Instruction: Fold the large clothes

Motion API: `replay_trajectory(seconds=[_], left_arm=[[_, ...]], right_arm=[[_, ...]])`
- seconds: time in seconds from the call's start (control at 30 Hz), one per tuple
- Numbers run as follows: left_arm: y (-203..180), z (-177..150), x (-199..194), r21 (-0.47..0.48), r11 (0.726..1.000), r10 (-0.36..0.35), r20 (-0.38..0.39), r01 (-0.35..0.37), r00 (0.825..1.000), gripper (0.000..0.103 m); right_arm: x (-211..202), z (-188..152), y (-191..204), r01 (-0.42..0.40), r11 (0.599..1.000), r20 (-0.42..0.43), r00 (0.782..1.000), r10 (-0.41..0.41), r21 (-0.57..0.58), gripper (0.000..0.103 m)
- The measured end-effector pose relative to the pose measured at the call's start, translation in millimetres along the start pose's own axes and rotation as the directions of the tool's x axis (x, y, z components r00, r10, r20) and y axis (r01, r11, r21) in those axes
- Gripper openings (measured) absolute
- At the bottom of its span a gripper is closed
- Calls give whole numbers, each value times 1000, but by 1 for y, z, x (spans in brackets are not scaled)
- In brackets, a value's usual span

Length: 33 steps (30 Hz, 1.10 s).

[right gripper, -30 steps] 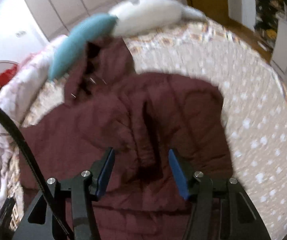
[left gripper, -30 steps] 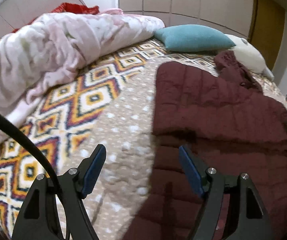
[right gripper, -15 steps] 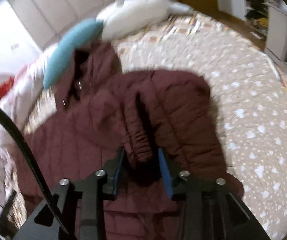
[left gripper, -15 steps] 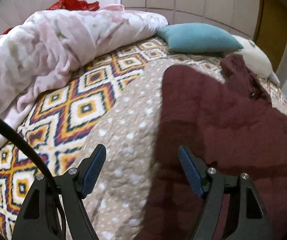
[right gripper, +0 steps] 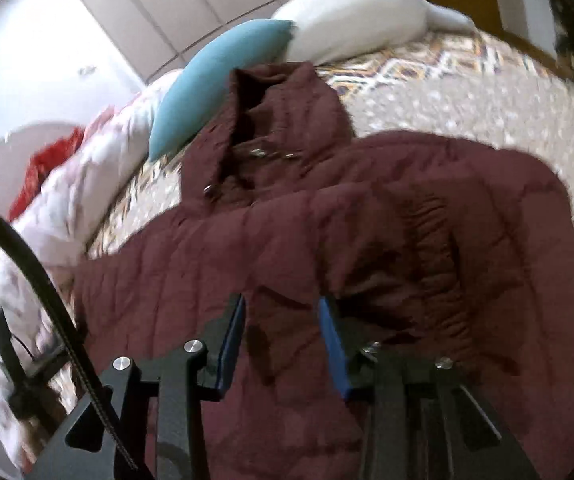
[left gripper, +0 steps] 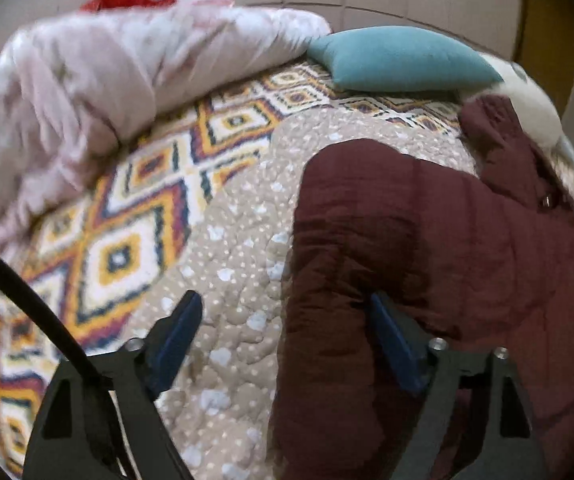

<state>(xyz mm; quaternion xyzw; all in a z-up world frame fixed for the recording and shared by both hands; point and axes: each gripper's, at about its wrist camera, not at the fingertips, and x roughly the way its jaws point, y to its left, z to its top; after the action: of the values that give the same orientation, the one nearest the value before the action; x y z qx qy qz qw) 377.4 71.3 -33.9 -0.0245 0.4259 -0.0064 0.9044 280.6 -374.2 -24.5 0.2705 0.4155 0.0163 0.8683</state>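
A dark maroon quilted coat (right gripper: 367, 216) lies spread on a bed, on a beige bedspread with pale spots (left gripper: 239, 248). In the right wrist view the coat fills most of the picture, its hood (right gripper: 283, 120) pointing toward the head of the bed, where it lies just beside a teal cushion (right gripper: 215, 80) and a white pillow (right gripper: 351, 24). The right tool (right gripper: 283, 340) is down on the middle of the coat, and its jaws have just been closing; a raised ridge of the padded fabric stands between the two blue pads (right gripper: 233, 344), which are close together and seem to be pinching it, though the exact contact is hard to make out. In the left wrist view the left tool (left gripper: 287, 344) sits at the coat's left edge with its jaws spread wide, having just been opening; one blue pad (left gripper: 175, 340) is over the bare bedspread and the other is over the coat, with the coat's edge between them and neither pad pressing on it. Beyond the bedspread a cover with orange, white and navy diamond patterns (left gripper: 135, 216) shows, and a crumpled pale pink duvet (left gripper: 87, 88) is heaped along the far left of the bed. Something red (left gripper: 127, 0) lies behind the duvet; it is too blurred to tell more.
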Motion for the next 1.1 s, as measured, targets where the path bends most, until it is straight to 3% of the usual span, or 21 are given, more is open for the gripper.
replay_trajectory(seconds=[0.1, 0.17, 0.23, 0.33, 0.4, 0.5, 0.6, 0.73, 0.87, 0.93, 1.1], left_arm=[[17, -5, 19, -110, 991, -83, -42, 78, 996, 98], [22, -7, 21, -142, 984, -109, -39, 103, 993, 98], [17, -8, 18, -124, 989, -85, -27, 81, 996, 98], [10, -7, 8, -94, 995, -32, -17, 30, 999, 98], [8, -8, -14, -81, 997, -14, -24, 12, 1000, 82], [0, -12, -67, -18, 999, -31, -6, 31, 999, 67], [-6, -18, -146, 46, 999, -10, 118, 5, 993, 67], [-4, -20, -255, 55, 998, -53, 226, 41, 973, 67], [-1, -24, -372, 74, 995, -84, 358, 61, 930, 67], [-2, -26, -434, 104, 994, -83, 425, 42, 902, 67], [2, -10, -546, 116, 993, -65, 524, 4, 849, 67]], right_arm=[[6, 0, -13, -51, 998, 25, 998, 50, 48, 30], [11, -2, -6, -24, 1000, 40, 999, 25, -4, 31], [14, -6, 4, 30, 997, 61, 998, -26, -71, 33], [16, -4, 8, 52, 996, 57, 997, -48, -68, 38], [16, 1, 7, 34, 998, 3, 999, -34, -47, 38], [-17, 5, 10, 38, 999, -43, 998, -38, -5, 38], [-86, 6, 19, 119, 992, 74, 991, -115, -41, 39], [-189, 15, 13, 89, 996, 169, 982, -90, 14, 39], [-312, 27, 16, 127, 991, 281, 951, -131, 33, 43], [-370, 30, 25, 162, 987, 358, 921, -156, 13, 51], [-503, 37, 60, 245, 969, 526, 826, -203, -10, 52]])
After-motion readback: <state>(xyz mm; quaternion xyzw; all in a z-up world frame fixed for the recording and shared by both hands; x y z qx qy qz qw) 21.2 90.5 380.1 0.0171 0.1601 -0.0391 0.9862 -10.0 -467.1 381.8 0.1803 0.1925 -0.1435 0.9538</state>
